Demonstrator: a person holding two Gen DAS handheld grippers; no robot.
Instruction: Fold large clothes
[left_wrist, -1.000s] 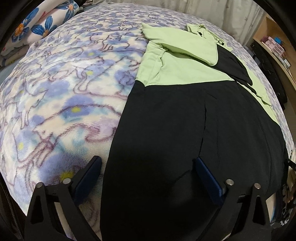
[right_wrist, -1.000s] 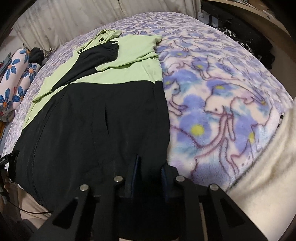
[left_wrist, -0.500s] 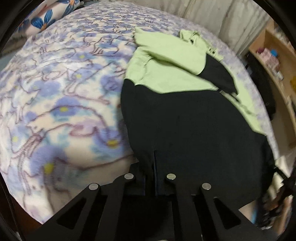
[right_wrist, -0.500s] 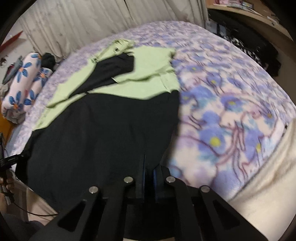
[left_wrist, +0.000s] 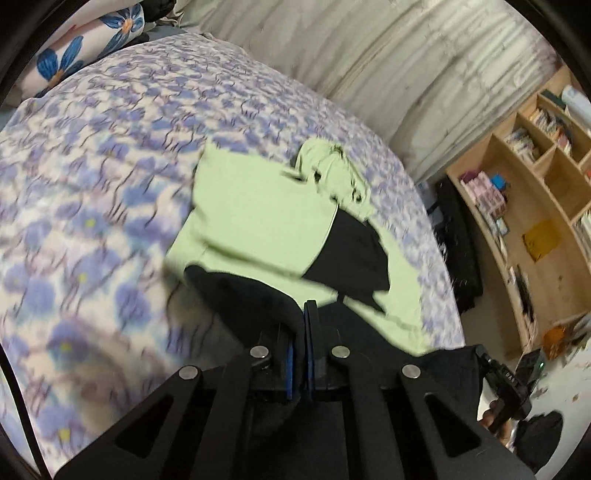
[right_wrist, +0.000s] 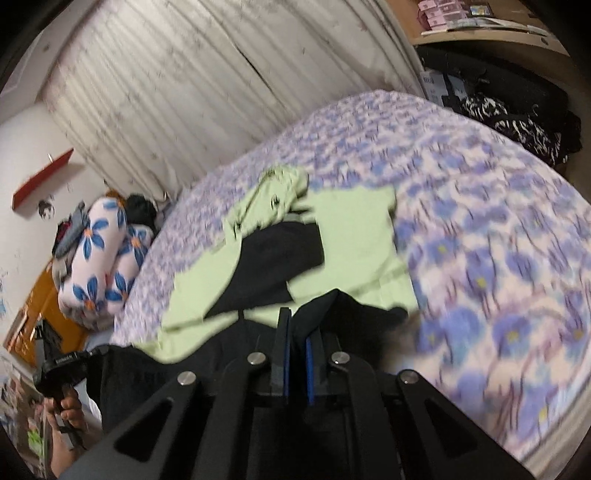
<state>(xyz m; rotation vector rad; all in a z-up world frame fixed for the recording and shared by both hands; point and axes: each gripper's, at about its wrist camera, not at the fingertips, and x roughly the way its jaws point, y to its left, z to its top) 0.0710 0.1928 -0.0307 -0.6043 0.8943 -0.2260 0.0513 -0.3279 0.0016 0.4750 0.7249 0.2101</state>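
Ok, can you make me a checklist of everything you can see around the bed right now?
Surface: bed blanket, purple flower print, bare around the garment.
Job's things: green and black garment, sleeves folded in, black hem lifted off the bed.
Clutter: flowered pillows at the bed's far end.
Grippers: left gripper shut on the black hem; right gripper shut on the black hem too.
Cables: nothing seen.
Surroundings: pale curtain behind the bed; wooden shelves with books; dark clothes pile beside the bed.
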